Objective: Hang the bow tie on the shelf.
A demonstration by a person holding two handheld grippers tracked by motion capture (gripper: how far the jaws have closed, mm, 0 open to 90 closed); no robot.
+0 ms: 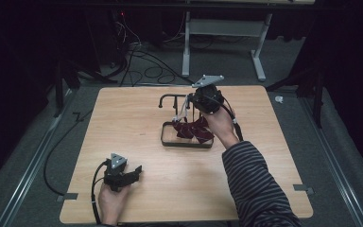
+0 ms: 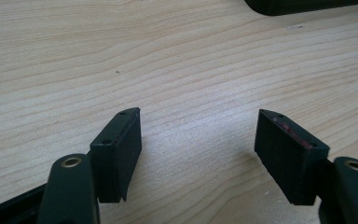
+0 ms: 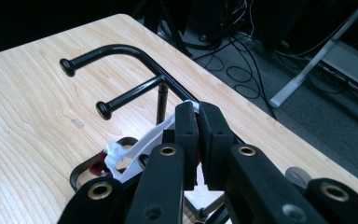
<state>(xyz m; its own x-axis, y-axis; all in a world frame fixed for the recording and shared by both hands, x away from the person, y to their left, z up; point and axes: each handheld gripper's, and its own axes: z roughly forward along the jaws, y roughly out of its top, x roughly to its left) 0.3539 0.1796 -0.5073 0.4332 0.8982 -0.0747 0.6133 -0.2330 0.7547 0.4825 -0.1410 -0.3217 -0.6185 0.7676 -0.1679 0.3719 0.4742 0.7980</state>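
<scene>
A black metal rack (image 1: 172,97) with two short arms (image 3: 121,50) stands on a black base tray (image 1: 185,144) in the middle of the table. A white plastic hanger (image 3: 140,147) carries a dark red cloth (image 1: 194,128) that droops into the tray. My right gripper (image 3: 198,109) is shut on the top of the hanger, just right of the rack's post (image 1: 192,103). My left gripper (image 1: 137,171) rests low near the front left of the table. Its jaws (image 2: 198,114) stand wide open over bare wood.
The wooden table (image 1: 123,123) has a wide bare stretch to the left and front. Beyond its far edge lie cables (image 1: 146,66) and a white desk frame (image 1: 224,42) on the floor. A dark edge of the tray (image 2: 298,4) shows ahead of the left gripper.
</scene>
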